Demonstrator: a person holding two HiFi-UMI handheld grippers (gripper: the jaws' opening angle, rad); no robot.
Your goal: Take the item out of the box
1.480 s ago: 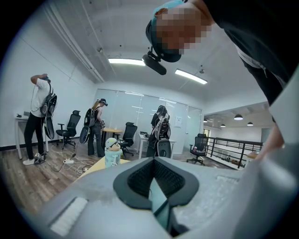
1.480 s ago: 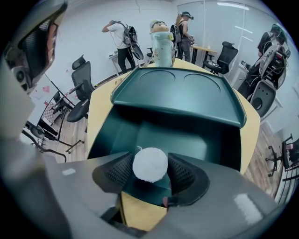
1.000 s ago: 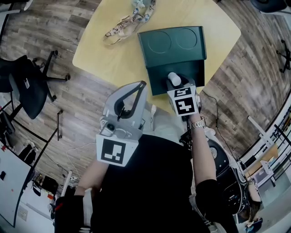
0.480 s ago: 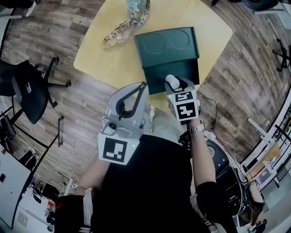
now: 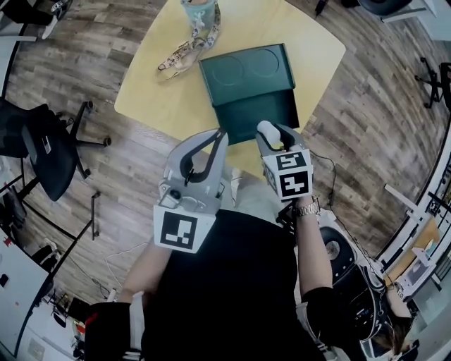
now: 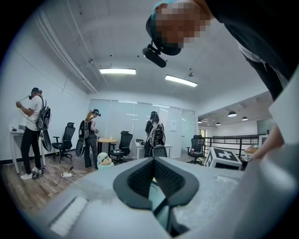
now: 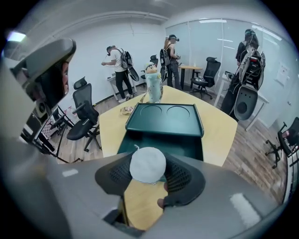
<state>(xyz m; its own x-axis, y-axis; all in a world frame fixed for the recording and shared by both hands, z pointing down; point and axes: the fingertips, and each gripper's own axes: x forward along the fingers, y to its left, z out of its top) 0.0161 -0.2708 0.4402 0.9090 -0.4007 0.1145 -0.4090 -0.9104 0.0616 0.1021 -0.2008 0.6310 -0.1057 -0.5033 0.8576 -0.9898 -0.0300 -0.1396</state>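
A dark green box (image 5: 262, 116) stands open on the yellow table (image 5: 162, 92), its lid (image 5: 245, 67) folded flat behind it. In the right gripper view the box (image 7: 187, 144) lies just ahead of the jaws. My right gripper (image 5: 273, 131) is shut on a white round item (image 5: 266, 129), held above the box's near edge. That item (image 7: 147, 164) sits squeezed between the black pads (image 7: 183, 177). My left gripper (image 5: 223, 131) hangs left of the box near my body, tips together with nothing in them. In the left gripper view it (image 6: 153, 161) points out into the room.
A patterned lanyard (image 5: 184, 51) and a tall cup (image 5: 200, 10) lie on the table behind the box. Black office chairs (image 5: 44, 151) stand on the wood floor to the left. Several people with backpacks (image 7: 122, 65) stand at desks farther off.
My right gripper, still shut on the white item, has drawn back from over the box's inside to its near edge. The left gripper has barely moved.
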